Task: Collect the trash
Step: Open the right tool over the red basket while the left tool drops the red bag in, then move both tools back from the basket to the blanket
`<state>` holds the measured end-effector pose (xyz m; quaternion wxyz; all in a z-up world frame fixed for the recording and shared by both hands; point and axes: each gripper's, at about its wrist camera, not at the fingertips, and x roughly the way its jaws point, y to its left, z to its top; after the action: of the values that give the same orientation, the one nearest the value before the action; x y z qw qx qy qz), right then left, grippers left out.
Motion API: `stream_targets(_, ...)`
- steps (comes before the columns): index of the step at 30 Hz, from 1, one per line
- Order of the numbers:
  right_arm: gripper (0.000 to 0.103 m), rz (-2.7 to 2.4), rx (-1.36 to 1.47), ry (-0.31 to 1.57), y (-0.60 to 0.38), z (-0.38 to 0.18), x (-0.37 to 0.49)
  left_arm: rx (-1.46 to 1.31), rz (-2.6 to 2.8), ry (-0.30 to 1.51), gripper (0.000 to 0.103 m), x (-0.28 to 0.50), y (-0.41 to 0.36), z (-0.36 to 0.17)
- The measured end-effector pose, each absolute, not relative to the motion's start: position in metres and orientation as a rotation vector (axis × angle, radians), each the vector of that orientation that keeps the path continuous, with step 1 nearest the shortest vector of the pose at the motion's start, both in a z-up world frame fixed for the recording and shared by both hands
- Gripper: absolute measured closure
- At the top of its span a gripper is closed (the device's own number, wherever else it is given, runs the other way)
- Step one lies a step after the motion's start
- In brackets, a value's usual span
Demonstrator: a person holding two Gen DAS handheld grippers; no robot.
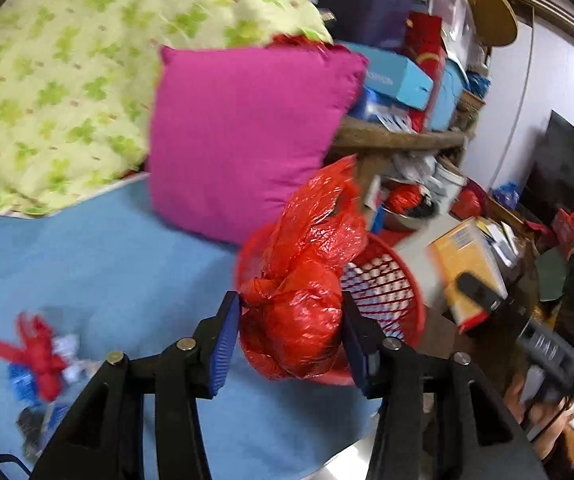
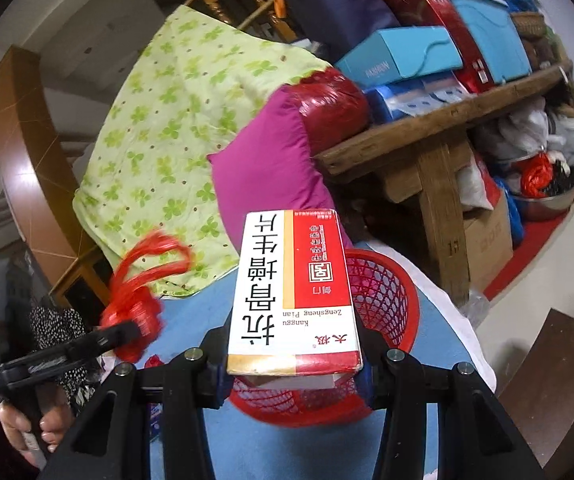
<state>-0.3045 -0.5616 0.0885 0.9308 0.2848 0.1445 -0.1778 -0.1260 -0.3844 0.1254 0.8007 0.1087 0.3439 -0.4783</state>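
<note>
The knotted red plastic bag [image 1: 299,312] — soft, light, slippery — is pinched by the left gripper [image 1: 291,340]; the knot is the safest hold. The stiff medicine box [image 2: 293,292] is clamped at its sides by the right gripper [image 2: 293,376] over the red mesh basket [image 2: 383,280].

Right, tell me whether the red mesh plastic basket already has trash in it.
Cannot tell. The red mesh basket is mostly hidden by the white-and-red box in the right gripper and the red plastic bag in the left gripper.

each gripper has black plastic arms with triangular cut-outs, round silver screws at the joints, and ribbed blue pads on its fingers [image 1: 223,344]. a black-and-white dotted sleeve [image 2: 53,330] shows behind the left hand [image 2: 31,428].
</note>
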Motion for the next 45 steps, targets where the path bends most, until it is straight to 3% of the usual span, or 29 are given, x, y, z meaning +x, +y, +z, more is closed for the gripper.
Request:
stream_targets(3, 0.051, -0.363, 0.626, 0.333, -0.572, 0.077, -0.293, 0.285, -1.007, 0.781, 0.042, -0.127, -0.41, 0.113)
stream_targets(5, 0.034, -0.356, 0.66, 0.346, -0.577, 0.071, -0.288, 0.312, -0.98, 0.799, 0.038, -0.126, -0.411, 0.106)
stream_targets(7, 0.032, -0.361, 0.675, 0.349, -0.579, 0.067, -0.287, 0.303, -0.974, 0.826, 0.035, -0.124, -0.399, 0.1)
stream_targets(9, 0.032, -0.35, 0.676, 0.341, -0.575, 0.066, -0.289, 0.295, -0.965, 0.83, 0.025, -0.119, -0.379, 0.094)
stream_targets(11, 0.032, -0.341, 0.666, 0.334, -0.567, 0.068, -0.291, 0.28, -0.933, 0.817, 0.019, -0.12, -0.345, 0.09)
stream_targets(19, 0.03, -0.177, 0.597, 0.351, -0.496, 0.08, -0.275, 0.217, -0.675, 0.789, 0.011, -0.112, -0.152, 0.056)
stream_targets(24, 0.026, 0.031, 0.661, 0.473, -0.436, 0.062, -0.22, 0.274, -0.317, 0.759, 0.011, -0.098, -0.048, 0.026)
stream_targets(30, 0.025, 0.246, 0.861, 0.724, -0.367, 0.001, -0.132, 0.123, -0.219, 0.776, 0.011, -0.08, 0.017, 0.014)
stream_targets(36, 0.025, 0.272, 1.132, 0.897, -0.327, -0.073, -0.065, 0.105, -0.29, 0.781, 0.011, -0.072, 0.012, 0.0)
stream_targets(45, 0.023, 0.209, 1.282, 1.006, -0.3, -0.124, -0.006, 0.097, -0.341, 0.79, 0.011, -0.063, 0.014, -0.01)
